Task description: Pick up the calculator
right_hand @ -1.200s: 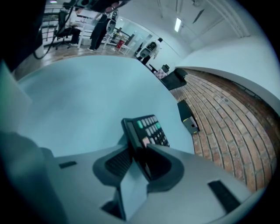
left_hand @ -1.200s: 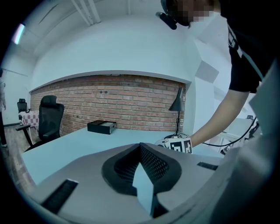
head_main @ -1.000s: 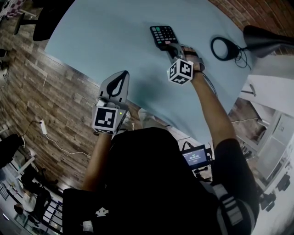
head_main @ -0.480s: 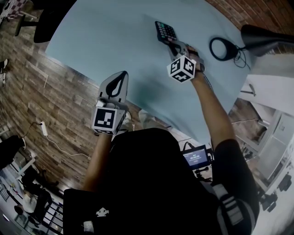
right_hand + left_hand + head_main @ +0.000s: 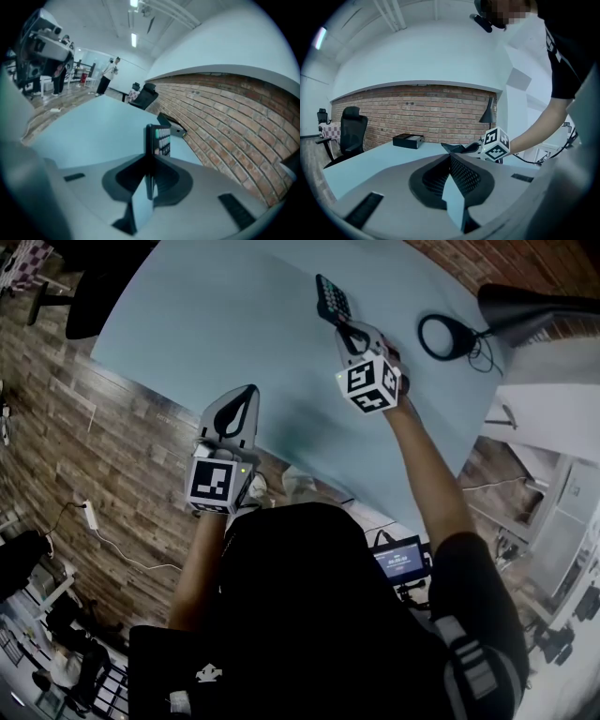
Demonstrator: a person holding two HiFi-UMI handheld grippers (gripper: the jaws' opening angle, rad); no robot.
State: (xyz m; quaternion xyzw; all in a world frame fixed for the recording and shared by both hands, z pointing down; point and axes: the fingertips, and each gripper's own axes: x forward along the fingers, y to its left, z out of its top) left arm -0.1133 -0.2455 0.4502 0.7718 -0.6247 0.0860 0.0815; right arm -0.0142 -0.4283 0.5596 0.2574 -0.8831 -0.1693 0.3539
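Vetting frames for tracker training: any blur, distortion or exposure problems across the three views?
Head view: dim overall, the fisheye bows the table edge, and the calculator is small though its keys show. Left gripper view: black vignette in the corners, brick wall arched, background fairly sharp. Right gripper view: the calculator is soft with smeared keys, the ceiling lights are blown out, and the wall is heavily curved.

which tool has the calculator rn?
The right tool: its jaws have just been closing and now pinch the calculator, held edge-on. The left tool is shut with nothing between its jaws.
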